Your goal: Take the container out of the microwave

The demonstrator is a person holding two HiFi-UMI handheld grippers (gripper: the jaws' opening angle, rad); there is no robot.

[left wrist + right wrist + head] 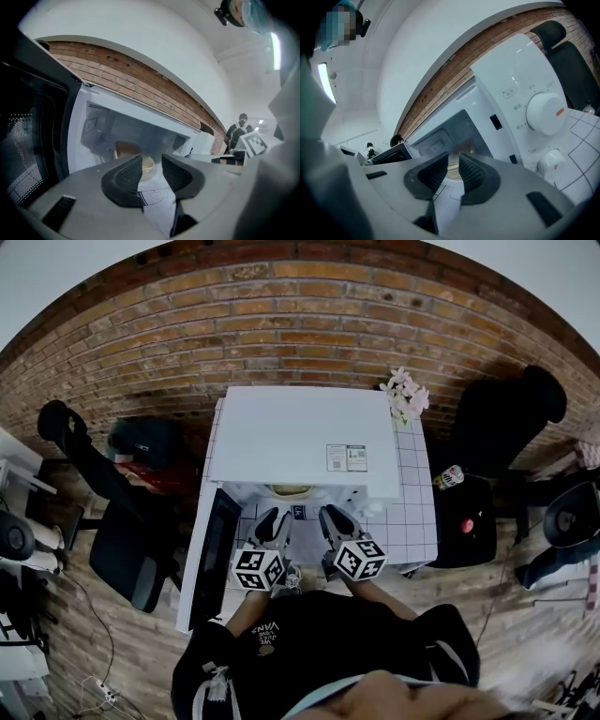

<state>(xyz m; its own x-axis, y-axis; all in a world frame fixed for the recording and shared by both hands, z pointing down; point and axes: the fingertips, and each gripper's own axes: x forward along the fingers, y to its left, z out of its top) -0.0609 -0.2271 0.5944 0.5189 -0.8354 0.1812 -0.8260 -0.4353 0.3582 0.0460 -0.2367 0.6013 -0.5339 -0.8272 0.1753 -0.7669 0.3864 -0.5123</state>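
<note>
A white microwave (300, 437) stands on a white tiled table (417, 512) with its dark door (214, 554) swung open to the left. Inside on the turntable sits a pale, cream-coloured container (289, 490), also seen in the left gripper view (147, 168) and the right gripper view (453, 172). My left gripper (272, 521) (152, 159) is in front of the cavity, open, with nothing between its pads. My right gripper (330, 519) (453, 161) is beside it, jaws slightly apart and empty. Both point roughly level at the opening, short of the container.
The microwave's control panel with two dials (543, 110) lies right of the cavity. Pink flowers (405, 395) stand at the table's back right corner. Black chairs (122, 540) (497, 427) flank the table, and a bottle (450, 476) sits on the right one. A brick wall runs behind.
</note>
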